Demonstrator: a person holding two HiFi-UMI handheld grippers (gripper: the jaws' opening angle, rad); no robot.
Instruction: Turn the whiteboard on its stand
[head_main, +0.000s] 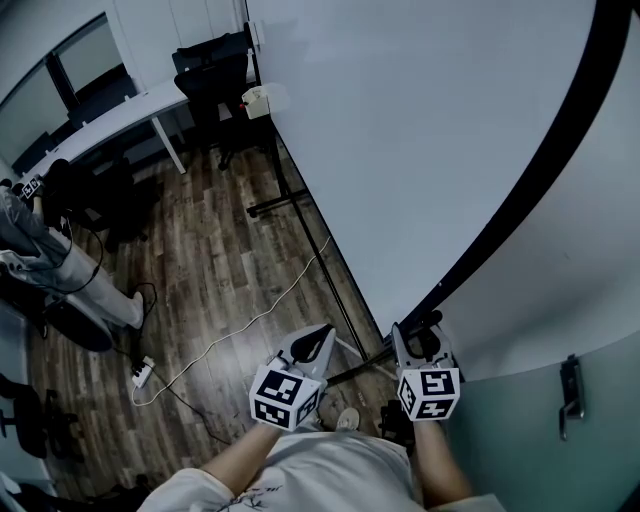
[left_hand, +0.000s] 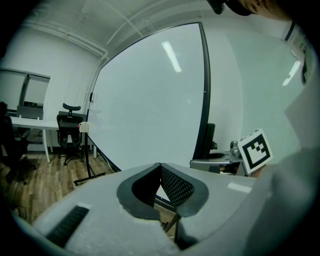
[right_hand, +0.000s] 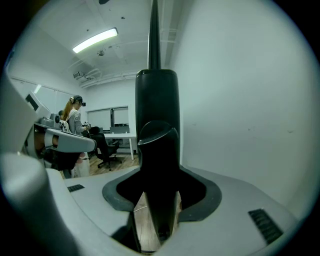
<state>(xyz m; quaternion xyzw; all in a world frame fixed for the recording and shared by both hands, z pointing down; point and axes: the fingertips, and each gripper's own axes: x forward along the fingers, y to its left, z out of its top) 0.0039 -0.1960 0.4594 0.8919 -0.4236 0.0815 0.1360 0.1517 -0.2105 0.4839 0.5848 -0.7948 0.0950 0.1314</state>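
Note:
A big whiteboard (head_main: 420, 130) with a black frame (head_main: 530, 190) fills the head view, tilted on its stand. My right gripper (head_main: 420, 340) is at the frame's lower end. In the right gripper view the black frame bar (right_hand: 155, 100) runs straight up between the jaws, and the right gripper (right_hand: 156, 200) is shut on it. My left gripper (head_main: 315, 345) hangs just left of it, under the board's bottom edge. The left gripper view has the board (left_hand: 150, 100) ahead, and the left gripper (left_hand: 160, 167) shut with its pads meeting and nothing held.
The stand's black foot (head_main: 285, 205) rests on the wood floor. A white cable (head_main: 250, 325) runs to a power strip (head_main: 143, 373). A desk (head_main: 120, 115) and office chairs (head_main: 215, 60) stand at the back left, with a person (head_main: 40, 250) at far left. A wall (head_main: 600, 280) is close on the right.

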